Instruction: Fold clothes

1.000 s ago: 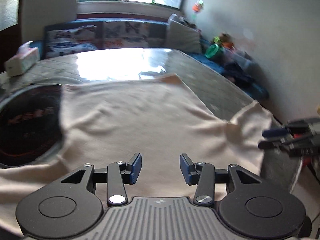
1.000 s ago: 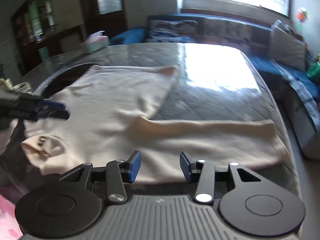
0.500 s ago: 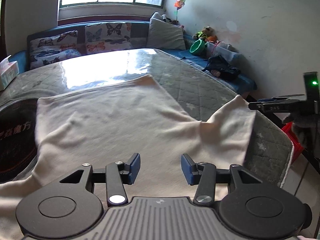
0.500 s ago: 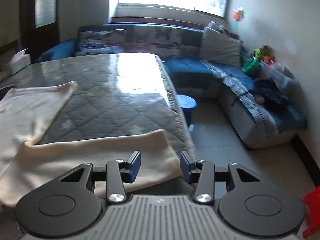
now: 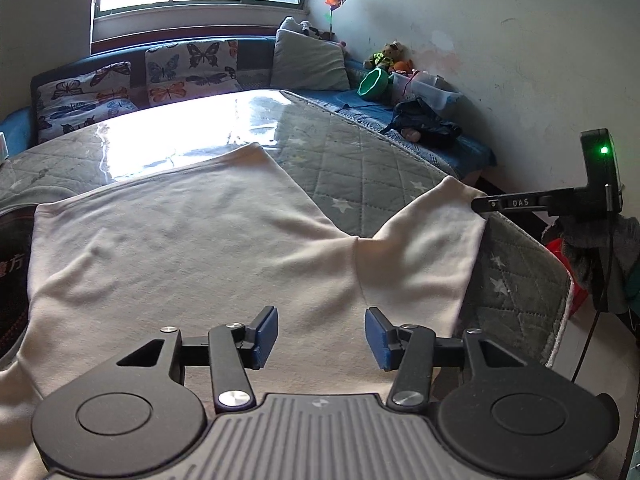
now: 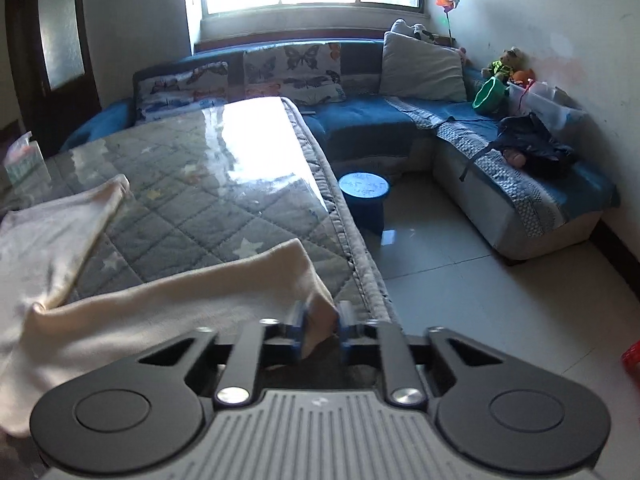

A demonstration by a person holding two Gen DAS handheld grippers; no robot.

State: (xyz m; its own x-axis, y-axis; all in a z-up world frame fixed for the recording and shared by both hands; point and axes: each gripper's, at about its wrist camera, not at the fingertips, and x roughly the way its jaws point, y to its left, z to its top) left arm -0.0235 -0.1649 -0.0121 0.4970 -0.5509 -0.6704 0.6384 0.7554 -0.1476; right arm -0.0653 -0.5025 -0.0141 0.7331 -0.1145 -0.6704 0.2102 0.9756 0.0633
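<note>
A cream long-sleeved top [image 5: 192, 248] lies spread flat on the quilted grey table [image 5: 360, 160]. Its right sleeve [image 5: 432, 236] stretches toward the table's right edge. My left gripper [image 5: 321, 332] is open and empty, hovering just above the top's near edge. My right gripper [image 6: 320, 330] is shut on the cuff end of the sleeve [image 6: 316, 304]; in the left wrist view it shows as a black bar [image 5: 532, 202] touching the cuff. The sleeve [image 6: 168, 304] runs left from the jaws across the table.
A dark round mat [image 5: 12, 264] lies under the top at the left. A blue sofa [image 6: 400, 116] with butterfly cushions [image 5: 188, 68] wraps the far side and right. A blue stool [image 6: 364, 190] stands on the tiled floor. A red bin [image 5: 560, 252] stands right of the table.
My right gripper swung right to the sleeve's cuff and closed on it. My left gripper tilted up slightly and stayed open over the top.
</note>
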